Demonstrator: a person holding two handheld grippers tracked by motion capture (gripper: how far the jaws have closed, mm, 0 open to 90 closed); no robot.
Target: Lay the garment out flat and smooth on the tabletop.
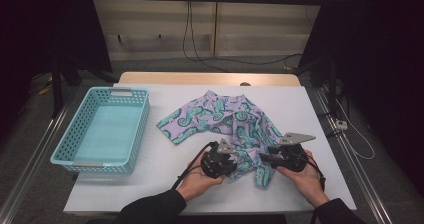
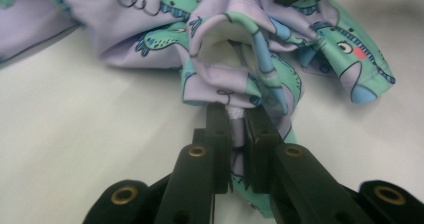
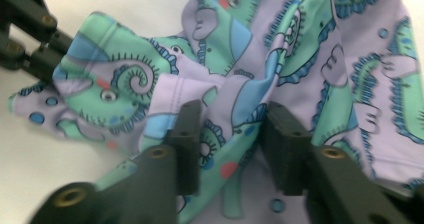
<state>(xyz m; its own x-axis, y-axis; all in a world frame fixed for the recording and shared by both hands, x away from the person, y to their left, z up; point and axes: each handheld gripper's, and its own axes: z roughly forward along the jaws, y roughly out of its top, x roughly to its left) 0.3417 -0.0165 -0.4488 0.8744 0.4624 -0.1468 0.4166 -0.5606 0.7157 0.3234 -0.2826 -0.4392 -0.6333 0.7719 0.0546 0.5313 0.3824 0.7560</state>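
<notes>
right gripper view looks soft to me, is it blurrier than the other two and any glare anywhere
Yes: the right gripper view is smeared, the garment print soft; the left gripper view is sharp at the jaws pinching the cloth, hazier toward the top; the high view is evenly lit on the table, dark around it, without glare.

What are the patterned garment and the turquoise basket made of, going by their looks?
The lilac garment with green seahorse print looks like a thin, stretchy knit fabric, matt: it folds softly and bunches where the left hand-held gripper pinches it. The exact fibre is unclear. The turquoise rectangular basket looks like moulded plastic, smooth with a slight sheen, with regular perforated walls and a rigid rim.
</notes>
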